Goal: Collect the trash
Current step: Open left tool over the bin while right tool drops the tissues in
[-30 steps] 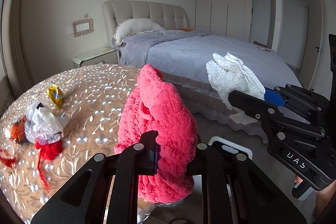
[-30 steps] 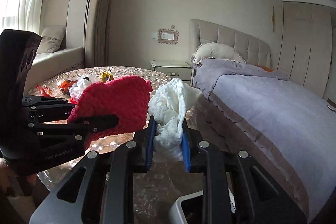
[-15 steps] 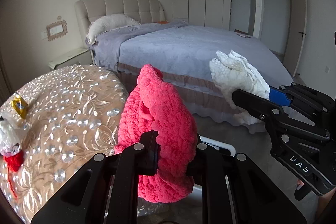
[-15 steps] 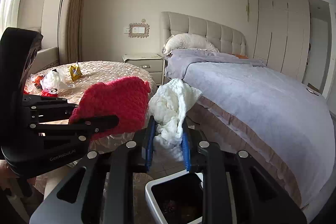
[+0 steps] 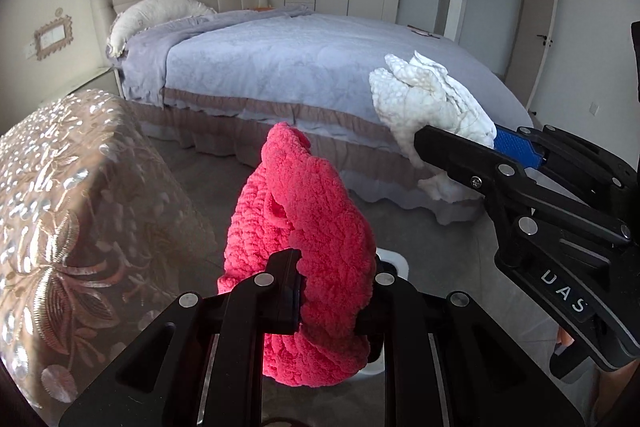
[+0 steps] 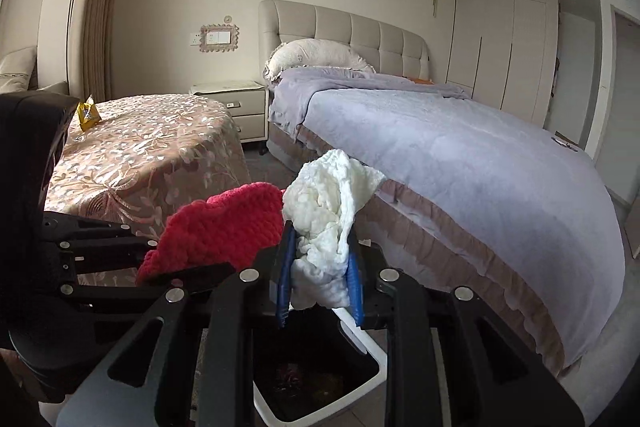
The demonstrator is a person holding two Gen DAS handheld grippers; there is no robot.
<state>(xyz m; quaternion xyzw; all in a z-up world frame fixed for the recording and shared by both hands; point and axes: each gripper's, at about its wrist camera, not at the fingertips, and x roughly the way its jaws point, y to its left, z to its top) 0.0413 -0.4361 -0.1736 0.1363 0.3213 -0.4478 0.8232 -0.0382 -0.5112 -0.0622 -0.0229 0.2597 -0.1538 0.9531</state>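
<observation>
A: Left gripper (image 5: 332, 283): jaws clamped on red knitted wad (image 5: 304, 251), held over the floor beside the round table (image 5: 80, 195).

B: Right gripper (image 6: 320, 283): blue pads (image 6: 285, 275) pinch white crumpled wad (image 6: 328, 215), directly above the white trash bin (image 6: 372, 379).

A: Bin interior dark; contents indistinct. Yellow wrapper (image 6: 87, 113) lies on the tabletop. Farthest: the bed (image 6: 460, 155).
</observation>
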